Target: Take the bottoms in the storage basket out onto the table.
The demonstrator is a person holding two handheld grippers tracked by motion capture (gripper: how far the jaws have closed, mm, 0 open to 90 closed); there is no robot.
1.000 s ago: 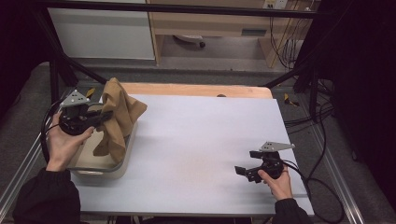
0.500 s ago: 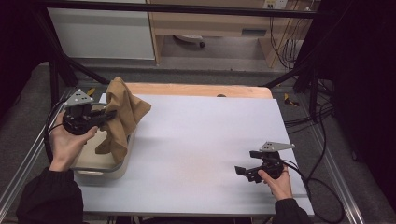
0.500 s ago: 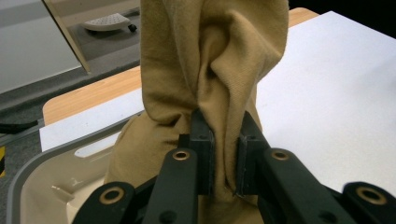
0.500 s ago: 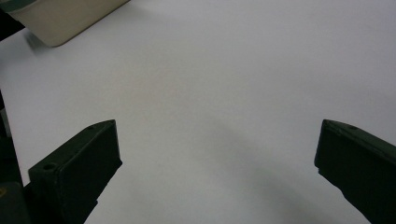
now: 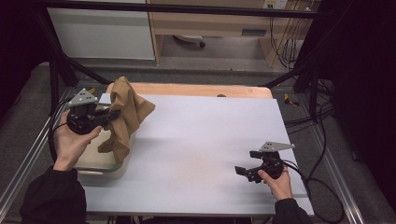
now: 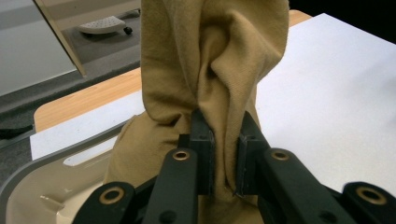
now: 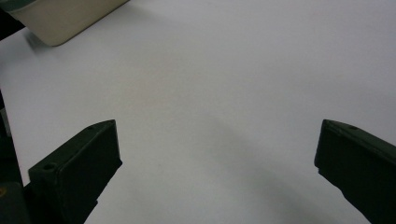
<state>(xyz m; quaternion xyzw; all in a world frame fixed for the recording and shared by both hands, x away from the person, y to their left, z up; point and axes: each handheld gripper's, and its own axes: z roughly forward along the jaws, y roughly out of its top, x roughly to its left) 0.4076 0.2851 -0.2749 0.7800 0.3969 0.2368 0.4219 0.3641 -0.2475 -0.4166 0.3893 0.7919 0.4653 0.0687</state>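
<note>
Jaws of my left gripper (image 6: 225, 156) pinch the tan cloth (image 5: 125, 116), lifted above the beige tub (image 5: 100, 164).
My right gripper (image 5: 246, 164) gapes wide over the bare white table (image 5: 205, 135), well apart.

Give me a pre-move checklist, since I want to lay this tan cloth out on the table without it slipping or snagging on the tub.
1. Left tongs clamped on the tan cloth: ok, a fold is pinched between the pads.
2. Cloth lifted out of the beige tub: not ok, its lower end hangs into the tub.
3. White table bare where the cloth would land: ok.
4. Right tongs ready to take a corner: ok, open and holding nothing, low over the table.
5. Right tongs within reach of the cloth: not ok, far across the table.
6. Which edge of the cloth is pinched: cannot tell, bunched.
</note>
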